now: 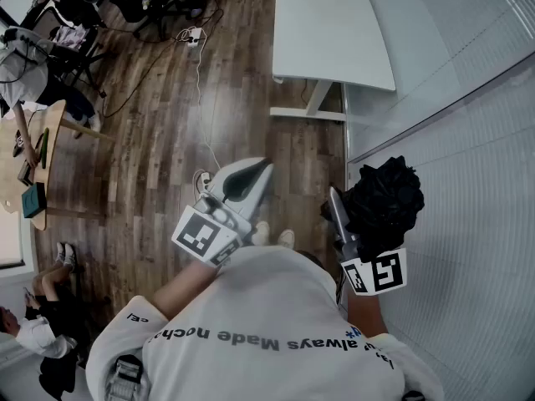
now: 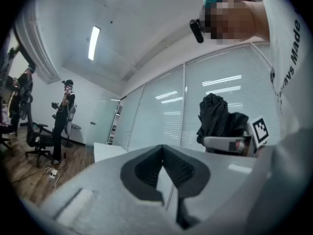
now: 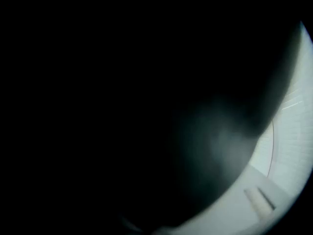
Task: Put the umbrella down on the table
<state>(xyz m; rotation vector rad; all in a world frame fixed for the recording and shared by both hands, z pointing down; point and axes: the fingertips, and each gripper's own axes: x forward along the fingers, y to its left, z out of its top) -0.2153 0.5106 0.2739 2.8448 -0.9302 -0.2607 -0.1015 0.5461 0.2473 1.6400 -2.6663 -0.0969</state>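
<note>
**Umbrella held, away from the tabletop**

The right gripper (image 1: 344, 217) has its jaws clamped wide on the bundled black umbrella (image 1: 386, 197), whose fabric darkens the right gripper view. The left gripper (image 2: 164, 152) is empty, its jaws together. Both are above the wooden floor (image 1: 234, 98), well apart from the white tabletop (image 1: 330, 23).

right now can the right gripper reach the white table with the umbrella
Probably not from here: the right gripper grips the black umbrella, but the white table stands well ahead across wooden floor. The path looks free; stepping closer should help.
</note>
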